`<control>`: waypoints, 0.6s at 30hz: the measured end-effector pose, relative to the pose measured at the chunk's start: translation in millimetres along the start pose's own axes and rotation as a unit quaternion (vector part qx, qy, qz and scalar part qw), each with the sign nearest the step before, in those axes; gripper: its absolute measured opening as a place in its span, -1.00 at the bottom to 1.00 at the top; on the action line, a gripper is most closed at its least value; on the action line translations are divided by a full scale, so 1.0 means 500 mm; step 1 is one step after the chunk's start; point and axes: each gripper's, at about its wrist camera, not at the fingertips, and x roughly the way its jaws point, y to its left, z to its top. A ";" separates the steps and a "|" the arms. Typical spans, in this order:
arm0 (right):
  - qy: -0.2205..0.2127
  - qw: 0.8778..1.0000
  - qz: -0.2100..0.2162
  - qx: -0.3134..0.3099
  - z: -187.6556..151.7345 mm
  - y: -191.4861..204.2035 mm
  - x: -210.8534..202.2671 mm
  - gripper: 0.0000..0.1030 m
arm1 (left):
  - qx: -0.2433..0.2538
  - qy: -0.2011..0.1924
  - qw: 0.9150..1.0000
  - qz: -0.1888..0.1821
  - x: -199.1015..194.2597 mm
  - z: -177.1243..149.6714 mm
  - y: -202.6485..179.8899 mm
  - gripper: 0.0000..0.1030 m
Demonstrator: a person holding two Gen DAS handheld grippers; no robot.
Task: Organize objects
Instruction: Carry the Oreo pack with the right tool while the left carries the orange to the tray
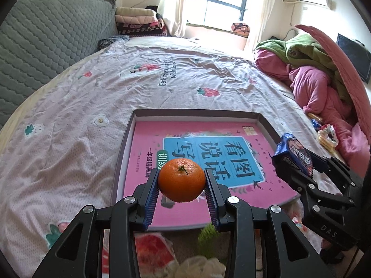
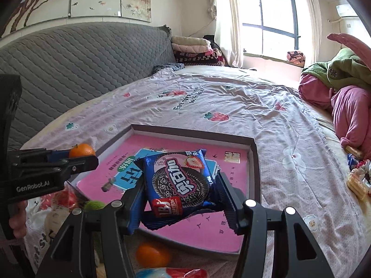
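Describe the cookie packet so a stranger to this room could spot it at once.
Start at the bed with the pink strawberry-print sheet; near its close end lies a shallow dark-rimmed box holding a pink book. Above that book the right gripper clamps the cookie packet. It is blue and crinkly, showing a round black sandwich cookie and a strawberry.

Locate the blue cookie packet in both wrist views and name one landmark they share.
Left wrist view: the blue cookie packet sits at the right edge, clamped in the right gripper.
Right wrist view: it fills the lower centre, held between the fingers.
Shared landmark: the shallow box with the pink book inside.
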 end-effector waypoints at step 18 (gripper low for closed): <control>0.064 0.998 -0.027 -0.001 -0.018 -0.031 0.070 0.13 | -0.004 0.048 0.999 0.001 0.108 0.004 0.015 -0.25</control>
